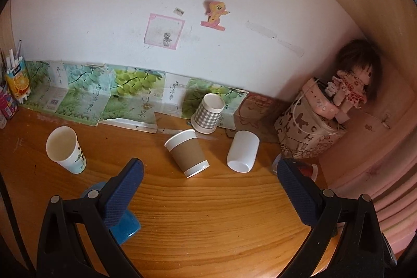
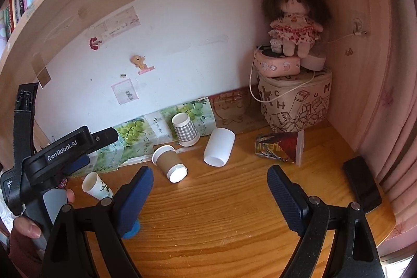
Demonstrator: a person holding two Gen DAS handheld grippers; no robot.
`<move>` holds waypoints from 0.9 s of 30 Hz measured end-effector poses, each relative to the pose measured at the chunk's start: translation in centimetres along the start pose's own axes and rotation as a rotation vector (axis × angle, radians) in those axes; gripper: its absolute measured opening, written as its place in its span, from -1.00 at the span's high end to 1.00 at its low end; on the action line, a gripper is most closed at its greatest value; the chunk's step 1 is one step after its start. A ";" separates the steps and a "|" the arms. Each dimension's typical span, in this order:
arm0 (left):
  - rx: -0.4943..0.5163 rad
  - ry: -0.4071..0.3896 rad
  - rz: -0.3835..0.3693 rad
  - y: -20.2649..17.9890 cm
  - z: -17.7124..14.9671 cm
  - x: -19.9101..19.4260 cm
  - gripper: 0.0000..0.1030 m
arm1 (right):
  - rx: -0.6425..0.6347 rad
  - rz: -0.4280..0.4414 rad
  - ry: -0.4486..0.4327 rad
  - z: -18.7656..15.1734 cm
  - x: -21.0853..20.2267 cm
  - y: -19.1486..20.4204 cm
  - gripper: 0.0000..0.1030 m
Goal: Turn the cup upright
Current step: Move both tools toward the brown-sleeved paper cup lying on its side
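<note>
Several cups lie tipped on the wooden worktop; which one the task means can't be told, but the brown-sleeved paper cup sits most directly ahead of the left gripper, whose jaws are spread wide with nothing in them. That cup lies on its side, mouth toward the back wall and up-left, base pointing toward the camera; its long axis runs roughly away from the jaws, slightly diagonal. In the right wrist view the same cup is ahead and left of the right gripper, also released and empty, so the left looks the better placed of the two, though neither is touching anything. A plain white cup lies just right of it, mouth toward the camera; a grey checked cup leans at the back against the grape-print cartons; a white leaf-print cup lies well left; a red patterned cup lies far right near the printed storage box. A blue cup sits partly hidden under the left finger. Likely next: approach across the sleeve, since the axis points away.
</note>
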State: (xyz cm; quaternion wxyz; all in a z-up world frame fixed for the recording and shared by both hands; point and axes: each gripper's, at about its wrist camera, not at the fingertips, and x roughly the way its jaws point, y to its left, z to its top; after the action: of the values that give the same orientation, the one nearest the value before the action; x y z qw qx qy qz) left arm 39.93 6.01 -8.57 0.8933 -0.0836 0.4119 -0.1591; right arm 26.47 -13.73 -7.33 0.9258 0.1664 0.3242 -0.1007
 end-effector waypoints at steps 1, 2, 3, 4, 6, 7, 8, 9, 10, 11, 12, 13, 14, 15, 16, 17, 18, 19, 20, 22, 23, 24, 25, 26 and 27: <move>-0.009 0.002 0.028 0.0 0.1 0.5 -0.98 | 0.002 0.010 0.013 0.1 0.4 -0.6 -0.74; -0.015 0.007 0.050 -0.2 0.2 1.0 -0.98 | 0.003 0.018 0.026 0.2 0.8 -1.0 -0.74; -0.018 0.015 0.068 -0.4 0.3 1.6 -0.98 | 0.006 0.025 0.042 0.4 1.3 -1.6 -0.74; -0.023 0.019 0.084 -0.6 0.4 2.0 -0.98 | 0.008 0.029 0.055 0.6 1.6 -2.1 -0.74; -0.032 0.030 0.114 -1.0 0.6 3.0 -0.98 | 0.003 0.045 0.071 0.9 2.2 -2.8 -0.74; -0.038 0.042 0.123 -1.2 0.6 3.7 -0.98 | -0.003 0.050 0.079 1.0 2.5 -3.2 -0.74; -0.044 0.057 0.125 -1.5 0.6 4.3 -0.98 | -0.010 0.053 0.085 1.2 2.7 -3.5 -0.74; -0.055 0.073 0.122 -1.6 0.6 4.9 -0.98 | -0.016 0.057 0.092 1.3 3.0 -3.8 -0.74; -0.066 0.088 0.117 -1.8 0.6 5.5 -0.98 | -0.019 0.062 0.098 1.6 3.2 -4.3 -0.74; -0.079 0.099 0.114 -2.0 0.6 6.1 -0.98 | -0.023 0.066 0.103 1.7 3.4 -4.6 -0.74; -0.095 0.105 0.119 -2.1 0.6 6.6 -0.98 | -0.027 0.069 0.107 1.9 3.6 -4.9 -0.74; -0.106 0.109 0.126 -2.3 0.5 7.1 -0.98 | -0.033 0.070 0.112 2.1 3.8 -5.2 -0.74; -0.119 0.112 0.127 -2.4 0.5 7.6 -0.98 | -0.038 0.069 0.116 2.2 4.0 -5.5 -0.74; -0.132 0.117 0.133 -2.4 0.5 8.2 -0.98 | -0.045 0.066 0.122 2.4 4.2 -5.8 -0.74; -0.147 0.122 0.141 -2.4 0.5 8.7 -0.98 | -0.051 0.065 0.130 2.5 4.5 -6.2 -0.74; -0.160 0.127 0.151 -2.3 0.4 9.3 -0.98 | -0.055 0.066 0.139 2.7 4.8 -6.5 -0.74; -0.171 0.133 0.164 -2.2 0.4 9.9 -0.98 | -0.058 0.066 0.147 2.8 5.0 -6.8 -0.74; -0.182 0.137 0.178 -2.1 0.4 10.5 -0.98 | -0.063 0.065 0.159 2.9 5.4 -7.1 -0.74; -0.194 0.138 0.190 -1.9 0.4 11.0 -0.98 | -0.066 0.064 0.168 3.0 5.6 -7.3 -0.74; -0.223 0.144 0.213 -1.5 0.4 11.9 -0.98 | -0.073 0.065 0.186 3.2 6.2 -7.8 -0.74; -0.236 0.148 0.221 -1.2 0.4 12.5 -0.98 | -0.076 0.063 0.194 3.3 6.4 -7.9 -0.74; -0.245 0.153 0.226 -1.0 0.4 13.0 -0.98 | -0.082 0.061 0.202 3.4 6.6 -8.0 -0.74; -0.254 0.155 0.235 -0.8 0.5 13.4 -0.98 | -0.087 0.059 0.207 3.4 6.8 -8.1 -0.74; -0.261 0.154 0.248 -0.7 0.6 13.9 -0.98 | -0.093 0.057 0.213 3.5 7.1 -8.2 -0.74; -0.267 0.157 0.265 -0.6 0.6 14.4 -0.98 | -0.096 0.056 0.221 3.5 7.3 -8.4 -0.74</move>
State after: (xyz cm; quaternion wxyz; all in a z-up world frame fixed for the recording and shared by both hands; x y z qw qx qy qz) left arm 49.04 0.42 -18.19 0.8527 -0.1337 0.5049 0.0096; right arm 31.62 -23.36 -11.41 0.8937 0.1409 0.4242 -0.0401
